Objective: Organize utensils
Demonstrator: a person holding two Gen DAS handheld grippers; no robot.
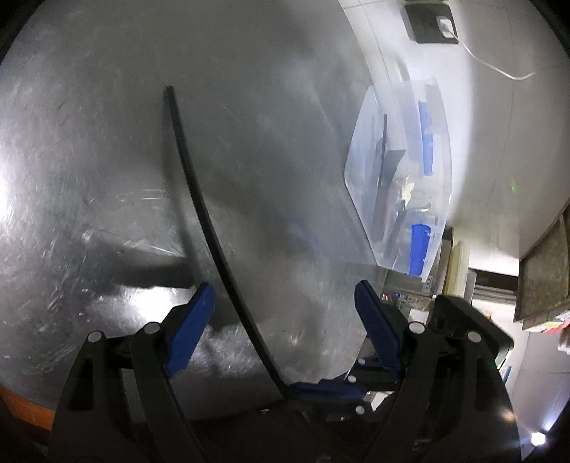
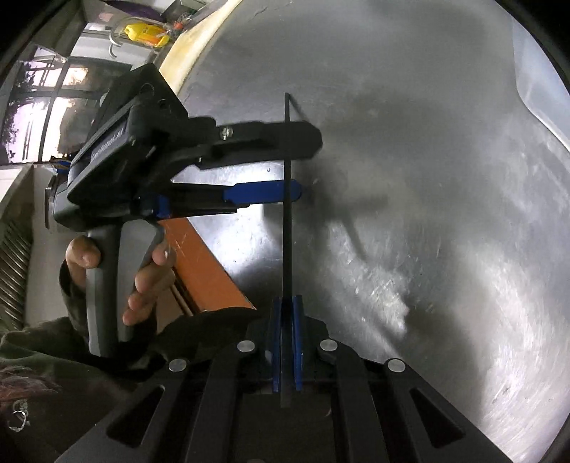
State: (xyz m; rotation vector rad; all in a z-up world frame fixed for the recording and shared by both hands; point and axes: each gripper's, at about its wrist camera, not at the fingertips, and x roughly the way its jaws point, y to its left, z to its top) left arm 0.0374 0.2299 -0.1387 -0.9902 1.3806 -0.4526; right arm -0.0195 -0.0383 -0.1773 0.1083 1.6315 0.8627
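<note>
A thin black stick-like utensil (image 2: 287,199) runs straight up from my right gripper (image 2: 286,302), which is shut on its lower end. In the left wrist view the same black utensil (image 1: 199,199) curves up between my open blue fingers. My left gripper (image 1: 285,302) is open around it, fingers apart on both sides, not touching it. In the right wrist view the left gripper (image 2: 299,164) reaches in from the left, with the utensil passing between its fingers, above the steel table (image 2: 427,178).
A clear plastic bin (image 1: 402,171) holding blue-handled and dark utensils stands at the table's right side. The table has an orange edge (image 2: 203,263). A wall outlet with a white cable (image 1: 431,25) is behind the bin.
</note>
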